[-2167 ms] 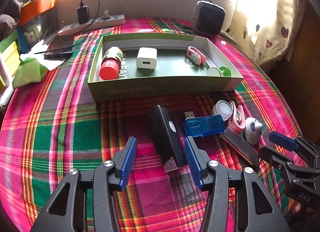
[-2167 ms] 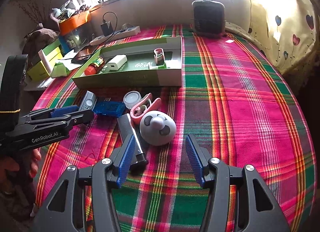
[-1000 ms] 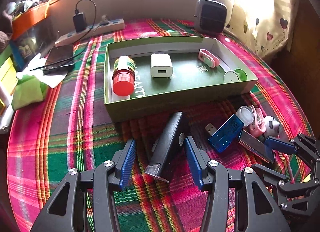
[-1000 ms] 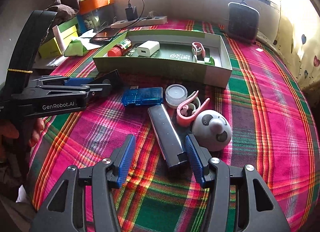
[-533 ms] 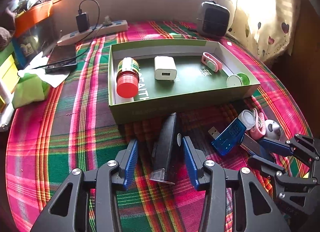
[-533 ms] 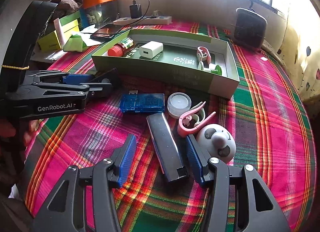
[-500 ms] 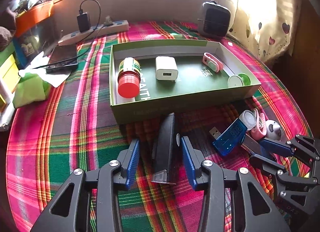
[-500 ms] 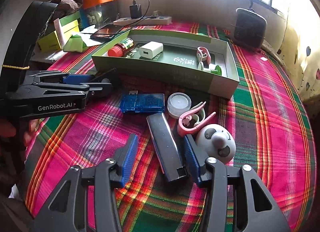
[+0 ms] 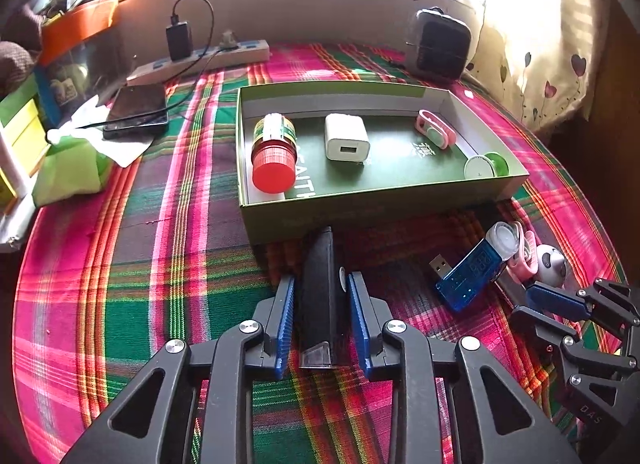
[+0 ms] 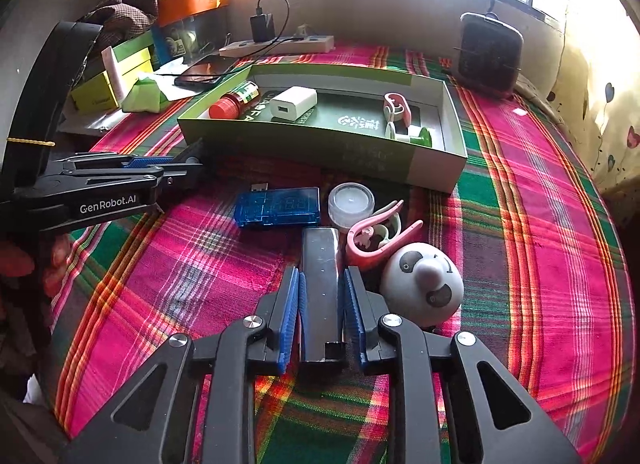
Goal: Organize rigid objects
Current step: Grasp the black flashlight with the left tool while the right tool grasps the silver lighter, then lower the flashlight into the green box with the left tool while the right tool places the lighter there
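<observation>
Your left gripper [image 9: 320, 316] pinches the black bar [image 9: 320, 288], lengthwise toward the box [image 9: 380, 208] just ahead, while your right gripper [image 10: 322, 316] straddles the grey bar [image 10: 320, 284] likewise.

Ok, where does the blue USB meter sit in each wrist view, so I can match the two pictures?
Left wrist: blue USB meter lies right of centre on the cloth, plug pointing up-left, beside the right gripper.
Right wrist: blue USB meter lies just left of centre, below the green box.
Shared landmark: green box.
</observation>
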{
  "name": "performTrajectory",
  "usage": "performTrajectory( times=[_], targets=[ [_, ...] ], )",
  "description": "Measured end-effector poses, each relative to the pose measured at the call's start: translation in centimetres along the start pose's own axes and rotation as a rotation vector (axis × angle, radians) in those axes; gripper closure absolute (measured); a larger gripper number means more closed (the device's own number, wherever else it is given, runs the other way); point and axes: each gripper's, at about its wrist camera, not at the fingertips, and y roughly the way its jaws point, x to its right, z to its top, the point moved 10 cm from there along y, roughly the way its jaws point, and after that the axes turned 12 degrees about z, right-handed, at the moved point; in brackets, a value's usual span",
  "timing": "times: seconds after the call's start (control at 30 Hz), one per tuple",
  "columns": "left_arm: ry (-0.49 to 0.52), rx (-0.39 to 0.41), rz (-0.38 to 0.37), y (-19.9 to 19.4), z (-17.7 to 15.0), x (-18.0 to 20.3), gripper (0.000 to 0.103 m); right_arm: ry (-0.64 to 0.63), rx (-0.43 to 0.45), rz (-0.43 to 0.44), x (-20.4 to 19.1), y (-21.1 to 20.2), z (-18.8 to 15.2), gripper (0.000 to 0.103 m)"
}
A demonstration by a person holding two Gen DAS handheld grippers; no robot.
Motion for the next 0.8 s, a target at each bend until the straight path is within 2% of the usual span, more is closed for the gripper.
performTrajectory(
  times=[0.5, 0.8],
  targets=[
    [-0.023, 0.002, -0.001, -0.5, -0.2, -0.6, 0.078, 0.023, 0.017, 0.009, 0.0, -0.5, 0.1, 0.079],
    [-0.033, 0.021, -0.002, -1.7, -0.1, -0.9, 0.078, 0.020, 0.040, 0.043, -0.7, -1.1, 0.5, 0.079]
  ],
)
